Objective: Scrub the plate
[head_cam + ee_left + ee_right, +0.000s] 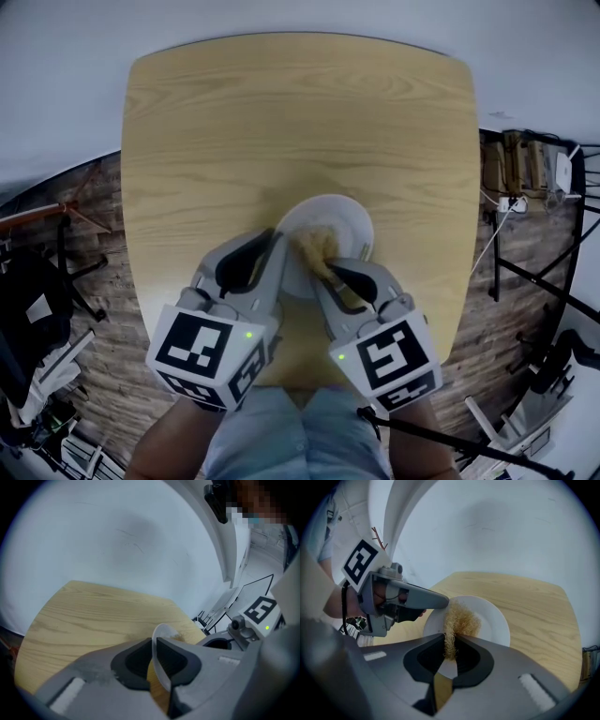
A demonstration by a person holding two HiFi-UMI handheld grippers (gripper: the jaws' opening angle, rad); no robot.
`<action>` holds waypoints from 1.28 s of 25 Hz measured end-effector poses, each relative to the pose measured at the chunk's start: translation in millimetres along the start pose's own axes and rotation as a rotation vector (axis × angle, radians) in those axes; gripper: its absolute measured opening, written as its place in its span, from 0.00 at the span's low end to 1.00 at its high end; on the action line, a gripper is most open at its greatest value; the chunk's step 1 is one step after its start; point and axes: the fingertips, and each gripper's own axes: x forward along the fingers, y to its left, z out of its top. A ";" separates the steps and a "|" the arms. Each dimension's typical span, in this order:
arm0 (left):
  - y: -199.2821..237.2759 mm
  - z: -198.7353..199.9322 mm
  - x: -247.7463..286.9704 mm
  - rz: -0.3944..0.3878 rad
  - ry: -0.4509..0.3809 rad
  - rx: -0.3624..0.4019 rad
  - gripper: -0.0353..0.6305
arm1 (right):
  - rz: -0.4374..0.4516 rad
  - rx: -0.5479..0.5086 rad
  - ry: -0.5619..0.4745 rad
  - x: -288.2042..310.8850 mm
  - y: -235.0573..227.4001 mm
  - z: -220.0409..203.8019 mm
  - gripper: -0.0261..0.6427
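Observation:
A white plate rests near the front middle of the wooden table. My left gripper is shut on the plate's left rim; in the left gripper view the rim runs edge-on between the jaws of that gripper. My right gripper is shut on a tan fibrous scrubber, whose bushy end lies on the plate's middle. In the right gripper view the scrubber fans out over the plate ahead of the right gripper, with the left gripper on the rim at the left.
The light wooden table spreads far beyond the plate, bare toward its back edge. Chairs and stands sit on the floor at the left, cables and boxes at the right. A pale wall rises behind the table.

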 end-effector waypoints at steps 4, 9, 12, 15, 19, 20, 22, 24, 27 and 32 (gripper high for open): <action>-0.6 1.8 1.6 0.004 0.000 0.008 0.14 | 0.026 0.008 0.025 -2.9 7.9 -12.8 0.10; -1.2 1.4 2.4 0.009 0.003 0.018 0.14 | 0.008 0.031 0.056 -12.2 -1.6 -31.2 0.10; -4.2 0.5 3.1 0.006 0.007 0.022 0.14 | -0.028 0.050 0.064 -18.3 -14.5 -37.3 0.10; -6.7 1.1 3.3 0.002 0.008 0.026 0.14 | -0.066 0.060 0.064 -22.2 -27.2 -37.3 0.10; -9.0 2.8 3.2 -0.003 0.007 0.029 0.14 | -0.096 0.057 0.055 -23.5 -38.5 -30.5 0.10; -9.7 3.0 3.4 -0.003 0.006 0.028 0.14 | -0.099 0.054 0.052 -23.0 -40.3 -28.0 0.10; -11.2 3.4 4.4 -0.003 0.004 0.025 0.14 | -0.101 0.045 0.045 -20.7 -42.6 -22.3 0.10; -12.2 4.5 5.3 -0.003 0.000 0.024 0.14 | -0.097 0.035 0.036 -17.3 -41.8 -15.4 0.10; -13.5 5.7 5.5 -0.004 -0.005 0.026 0.14 | -0.079 0.015 0.022 -13.4 -34.2 -6.4 0.10; -11.6 5.3 5.5 0.001 -0.008 0.020 0.14 | -0.027 -0.013 0.011 -8.4 -14.3 0.7 0.10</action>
